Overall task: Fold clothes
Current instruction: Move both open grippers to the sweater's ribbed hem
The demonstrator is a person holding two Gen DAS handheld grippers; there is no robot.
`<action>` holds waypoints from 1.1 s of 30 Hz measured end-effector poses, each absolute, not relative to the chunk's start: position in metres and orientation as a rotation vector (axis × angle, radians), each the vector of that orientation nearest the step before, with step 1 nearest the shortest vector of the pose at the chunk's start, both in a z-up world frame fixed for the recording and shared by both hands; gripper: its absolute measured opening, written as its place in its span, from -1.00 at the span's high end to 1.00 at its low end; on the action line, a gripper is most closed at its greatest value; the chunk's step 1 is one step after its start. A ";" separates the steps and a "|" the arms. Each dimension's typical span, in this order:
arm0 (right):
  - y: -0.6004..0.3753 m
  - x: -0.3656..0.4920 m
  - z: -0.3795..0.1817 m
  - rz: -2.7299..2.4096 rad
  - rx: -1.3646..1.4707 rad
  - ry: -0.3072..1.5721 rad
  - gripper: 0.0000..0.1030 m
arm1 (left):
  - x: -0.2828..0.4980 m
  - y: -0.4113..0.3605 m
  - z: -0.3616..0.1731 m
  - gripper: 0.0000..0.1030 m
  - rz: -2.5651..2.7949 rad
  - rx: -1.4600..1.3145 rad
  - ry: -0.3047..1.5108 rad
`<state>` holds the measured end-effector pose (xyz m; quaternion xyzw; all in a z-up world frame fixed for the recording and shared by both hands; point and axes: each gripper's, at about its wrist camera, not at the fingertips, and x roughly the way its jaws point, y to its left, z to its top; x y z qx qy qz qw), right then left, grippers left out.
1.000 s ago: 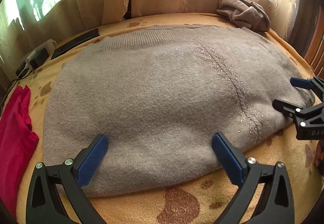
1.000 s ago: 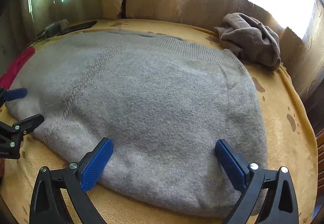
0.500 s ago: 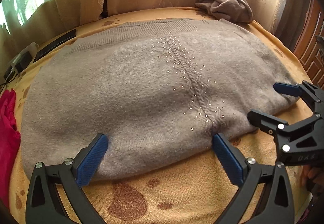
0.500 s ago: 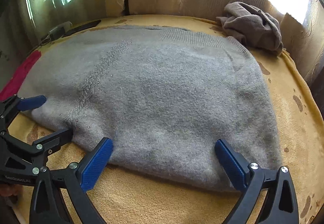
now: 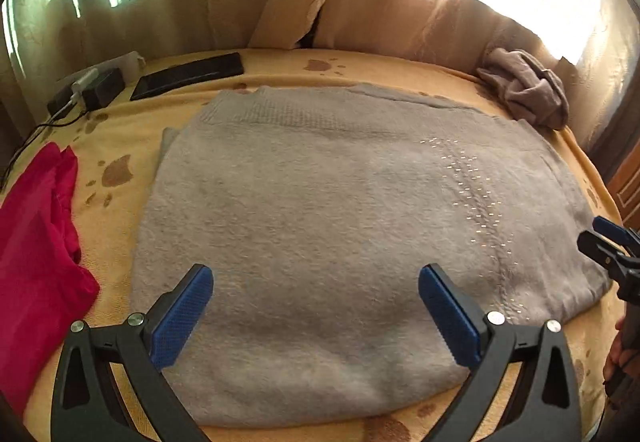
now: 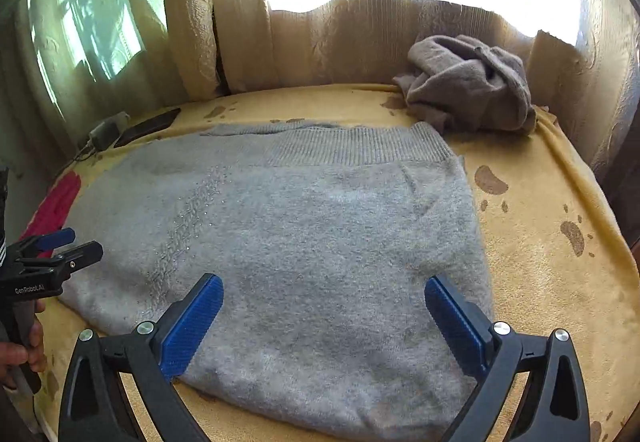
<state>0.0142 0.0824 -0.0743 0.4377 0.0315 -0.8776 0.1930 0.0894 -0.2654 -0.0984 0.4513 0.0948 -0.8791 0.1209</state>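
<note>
A grey knit sweater (image 5: 328, 226) lies spread flat on the yellow blanket, with a line of small beads (image 5: 476, 198) running down its front. The same sweater (image 6: 320, 242) fills the right wrist view, its ribbed hem at the far side. My left gripper (image 5: 316, 306) hovers open over the sweater's near edge, nothing between its blue pads. My right gripper (image 6: 324, 318) is open too, above the near edge further right. Each gripper shows at the edge of the other's view: the right gripper (image 5: 608, 242) and the left gripper (image 6: 60, 246).
A crumpled grey garment (image 6: 468, 82) sits at the far right by the curtains. A red garment (image 5: 36, 242) lies at the left. A dark flat device (image 5: 188, 76) and a charger with cable (image 5: 86, 90) rest at the far left. A hand (image 6: 24, 354) holds the left gripper's handle.
Both grippers have shifted and risen slightly over the sweater's near edge; the left view has swung left, bringing more of the red garment in. Both stay open and the sweater has not moved.
</note>
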 end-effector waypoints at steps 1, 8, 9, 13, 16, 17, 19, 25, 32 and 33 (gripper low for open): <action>0.083 0.008 -0.088 -2.435 1.290 0.091 -0.99 | 0.088 -0.271 -0.105 -1.00 -2.544 1.335 0.274; 0.067 0.020 -0.089 -2.472 1.261 0.285 -1.00 | 0.081 -0.283 -0.100 -1.00 -2.545 1.349 0.335; 0.071 0.016 -0.083 -2.476 1.264 0.243 -1.00 | 0.078 -0.289 -0.095 -1.00 -2.550 1.333 0.371; 0.068 -0.004 -0.042 -2.535 1.148 0.173 -1.00 | 0.049 -0.306 -0.077 -1.00 -2.535 1.291 0.378; 0.056 -0.036 -0.022 -2.578 1.103 0.155 -1.00 | 0.019 -0.318 -0.079 -1.00 -2.489 1.288 0.349; 0.052 -0.049 -0.029 -2.568 1.132 0.132 -1.00 | 0.010 -0.322 -0.082 -1.00 -2.471 1.294 0.350; 0.043 -0.075 -0.041 -2.547 1.190 0.088 -1.00 | -0.004 -0.331 -0.094 -1.00 -2.426 1.321 0.366; 0.015 -0.104 -0.095 -2.499 1.302 0.314 -1.00 | -0.007 -0.333 -0.116 -1.00 -2.449 1.288 0.237; 0.024 -0.101 -0.095 -2.480 1.300 0.268 -1.00 | -0.005 -0.337 -0.116 -1.00 -2.492 1.287 0.236; 0.025 -0.100 -0.095 -2.474 1.296 0.271 -1.00 | -0.004 -0.339 -0.116 -1.00 -2.499 1.286 0.237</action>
